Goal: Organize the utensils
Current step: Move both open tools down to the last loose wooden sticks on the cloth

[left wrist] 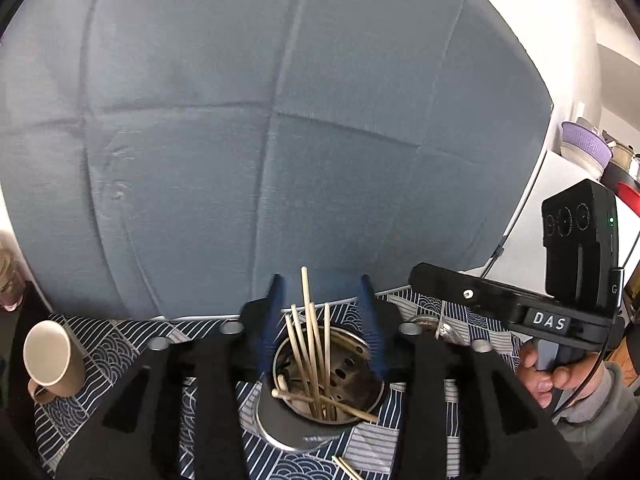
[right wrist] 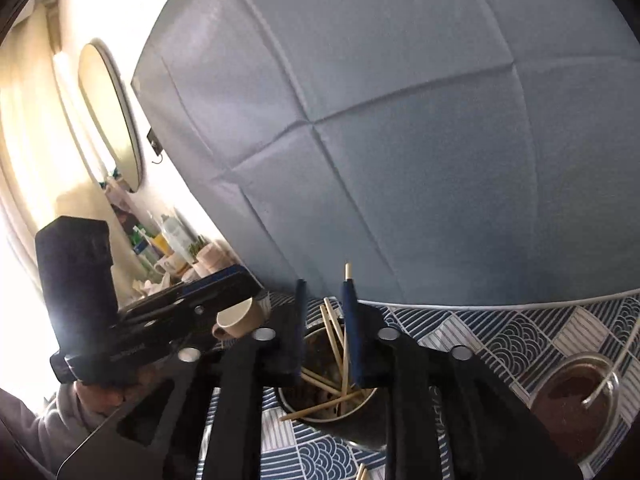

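Observation:
A perforated metal utensil holder (left wrist: pixel 352 376) (right wrist: pixel 356 428) stands on the patterned cloth just below both grippers. Several wooden chopsticks (left wrist: pixel 310 344) (right wrist: pixel 332 328) lean in it at different angles. My left gripper (left wrist: pixel 321 280) hangs over the holder, open, its blue pads well apart with chopsticks standing loosely between them. My right gripper (right wrist: pixel 324 282) is open by a narrower gap. One upright chopstick (right wrist: pixel 347 272) rests against the inner face of its right pad and the other pad stays clear of it. Each gripper shows in the other's view, the right gripper (left wrist: pixel 418 276) and the left gripper (right wrist: pixel 248 286).
A beige mug (left wrist: pixel 50 360) (right wrist: pixel 240 320) lies tipped at the left. A glass jar with brown contents and a spoon (right wrist: pixel 576 396) stands at the right. Loose chopsticks (left wrist: pixel 346 466) lie on the cloth (left wrist: pixel 112 344) near me. A grey-blue padded panel (left wrist: pixel 280 120) rises right behind the table.

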`<state>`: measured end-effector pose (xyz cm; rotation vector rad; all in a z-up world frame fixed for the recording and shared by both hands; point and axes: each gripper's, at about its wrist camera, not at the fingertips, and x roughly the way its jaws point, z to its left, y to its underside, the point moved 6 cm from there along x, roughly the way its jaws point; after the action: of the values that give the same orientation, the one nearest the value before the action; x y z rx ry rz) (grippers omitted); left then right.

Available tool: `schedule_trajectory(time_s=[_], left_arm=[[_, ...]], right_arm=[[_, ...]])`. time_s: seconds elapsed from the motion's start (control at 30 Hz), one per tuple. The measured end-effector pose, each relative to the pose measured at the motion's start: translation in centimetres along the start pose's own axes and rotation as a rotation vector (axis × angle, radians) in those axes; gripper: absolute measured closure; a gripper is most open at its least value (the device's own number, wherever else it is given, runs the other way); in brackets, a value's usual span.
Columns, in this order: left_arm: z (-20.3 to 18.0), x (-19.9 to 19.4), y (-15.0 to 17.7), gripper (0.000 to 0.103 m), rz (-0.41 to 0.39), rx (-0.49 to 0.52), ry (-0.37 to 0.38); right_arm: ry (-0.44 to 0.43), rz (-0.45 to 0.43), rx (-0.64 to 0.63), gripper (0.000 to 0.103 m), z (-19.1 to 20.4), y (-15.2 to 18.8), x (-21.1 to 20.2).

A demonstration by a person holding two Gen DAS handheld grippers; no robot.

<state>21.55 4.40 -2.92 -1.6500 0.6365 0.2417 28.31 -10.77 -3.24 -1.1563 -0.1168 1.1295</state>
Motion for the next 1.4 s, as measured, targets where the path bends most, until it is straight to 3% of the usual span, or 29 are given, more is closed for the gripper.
schedule_trajectory(time_s=[0.1,0.2,0.27,0.4,0.73,1.0,1.1,1.4], left_arm=[[0.0,-0.7,0.2,0.044,-0.007,0.015,-0.049],[0.1,-1.3,1.0,0.034,0.017,0.018,-0.083],[0.3,-1.5,1.4,0.021,0.029,0.016,-0.109],[1.2,-2.4,2.4,0.009,0.045,0.005,-0.163],[3.5,-2.5,7.0,0.006,0.167,-0.034,-0.242],[5.5,-2.3,12.6,0.006,0.290,-0.112,-0.267],[5.5,-2.2,14.5,0.006,0.317,-0.097,-0.272],[4.5,-1.4,17.9,0.006,0.407,-0.069,-0.272]], right_arm=[[0.033,0.002,-0.014,0.071,0.4,0.5,-0.9],[0.057,0.002,-0.019,0.057,0.6,1.2,-1.7],[0.068,0.011,-0.019,0.052,0.6,1.9,-2.0],[0.077,0.050,-0.023,0.048,0.9,3.5,-2.0],[0.153,0.183,-0.019,0.029,-0.7,9.4,-1.2],[0.262,0.406,-0.007,0.029,-3.6,18.9,1.3],[0.307,0.504,-0.053,0.029,-4.1,22.0,2.1],[0.335,0.609,-0.031,0.029,-4.6,26.2,2.7]])
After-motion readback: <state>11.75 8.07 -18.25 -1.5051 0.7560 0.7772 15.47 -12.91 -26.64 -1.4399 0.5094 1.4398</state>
